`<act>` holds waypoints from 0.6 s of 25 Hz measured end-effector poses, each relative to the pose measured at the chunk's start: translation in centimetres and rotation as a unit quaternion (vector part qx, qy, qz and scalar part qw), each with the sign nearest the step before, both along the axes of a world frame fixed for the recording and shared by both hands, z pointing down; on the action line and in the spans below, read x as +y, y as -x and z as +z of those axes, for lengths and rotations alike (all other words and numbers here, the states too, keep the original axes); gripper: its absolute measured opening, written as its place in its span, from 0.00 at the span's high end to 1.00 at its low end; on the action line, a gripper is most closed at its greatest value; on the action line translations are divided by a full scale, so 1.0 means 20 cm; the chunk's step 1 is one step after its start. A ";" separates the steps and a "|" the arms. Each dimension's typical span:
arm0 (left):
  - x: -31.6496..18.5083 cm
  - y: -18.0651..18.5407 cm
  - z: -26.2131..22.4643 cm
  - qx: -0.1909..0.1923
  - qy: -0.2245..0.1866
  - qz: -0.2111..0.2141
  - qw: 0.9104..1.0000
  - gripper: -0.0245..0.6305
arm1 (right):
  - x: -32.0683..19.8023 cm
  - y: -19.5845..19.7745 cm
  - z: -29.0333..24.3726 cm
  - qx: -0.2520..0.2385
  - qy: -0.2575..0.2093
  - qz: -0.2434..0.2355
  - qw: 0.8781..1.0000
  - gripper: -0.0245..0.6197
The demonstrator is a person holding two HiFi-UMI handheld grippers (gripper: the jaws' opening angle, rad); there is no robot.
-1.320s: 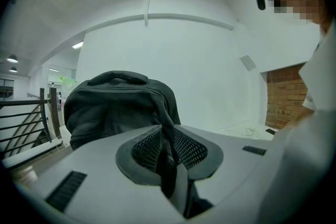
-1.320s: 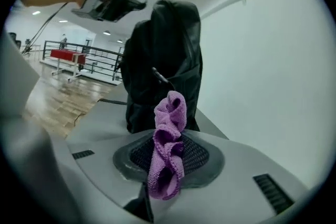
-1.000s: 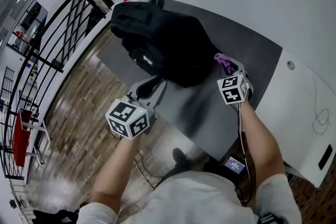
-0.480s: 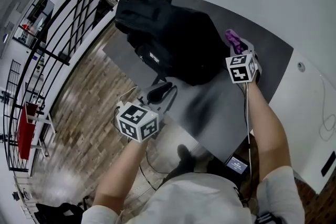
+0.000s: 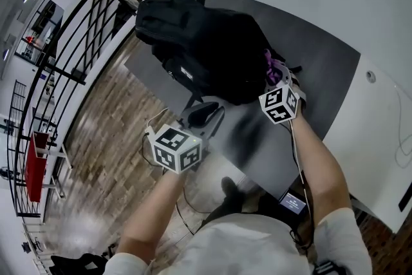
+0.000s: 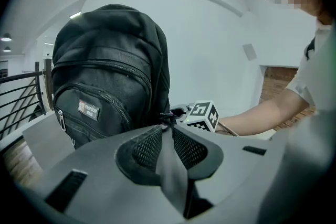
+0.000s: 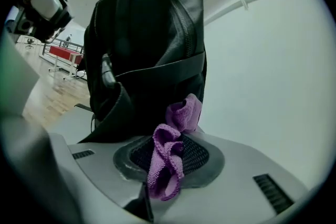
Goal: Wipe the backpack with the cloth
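Note:
A black backpack (image 5: 206, 48) stands upright on the dark grey table (image 5: 315, 67). My right gripper (image 5: 274, 78) is shut on a crumpled purple cloth (image 5: 270, 64) and holds it at the backpack's right side. In the right gripper view the cloth (image 7: 168, 160) hangs over the pads, right in front of the backpack (image 7: 152, 39). My left gripper (image 5: 205, 110) is at the table's near edge, below the backpack. Its jaws meet on what looks like a thin black strap (image 6: 168, 118) of the backpack (image 6: 105, 76). The right gripper's cube (image 6: 202, 115) shows past it.
A black railing (image 5: 64, 61) and wood floor (image 5: 103, 138) lie left of the table. A white counter (image 5: 380, 138) adjoins the table on the right. A cable runs along the right arm to a small screen (image 5: 293, 203) at the person's waist.
The right gripper has swung back left with the cloth, from beside the backpack to against its right side. The left gripper has sunk a little at the table's near edge.

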State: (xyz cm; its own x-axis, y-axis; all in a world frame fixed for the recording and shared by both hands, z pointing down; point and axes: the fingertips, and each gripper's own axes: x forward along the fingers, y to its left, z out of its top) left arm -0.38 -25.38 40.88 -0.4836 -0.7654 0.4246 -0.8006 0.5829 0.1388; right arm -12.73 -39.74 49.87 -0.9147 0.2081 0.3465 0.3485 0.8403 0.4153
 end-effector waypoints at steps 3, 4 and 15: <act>-0.01 -0.01 0.02 0.005 0.001 0.005 1.000 0.89 | 0.06 -0.05 0.03 0.002 -0.010 -0.015 1.000 0.80; -0.01 -0.02 0.02 0.006 0.001 0.007 1.000 0.89 | 0.07 -0.07 0.04 0.002 -0.012 -0.019 1.000 0.80; 0.05 -0.01 0.08 0.013 0.005 0.015 1.000 0.89 | 0.18 -0.23 0.11 0.008 0.021 0.027 0.999 0.80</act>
State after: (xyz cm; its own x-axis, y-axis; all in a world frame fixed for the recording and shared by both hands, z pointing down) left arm -0.10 -24.36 42.50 -0.4498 -0.7753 0.4433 -0.8139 0.5602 0.1539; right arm -8.14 -36.19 52.06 -0.9190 0.1739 0.3539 0.3093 0.8747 0.3732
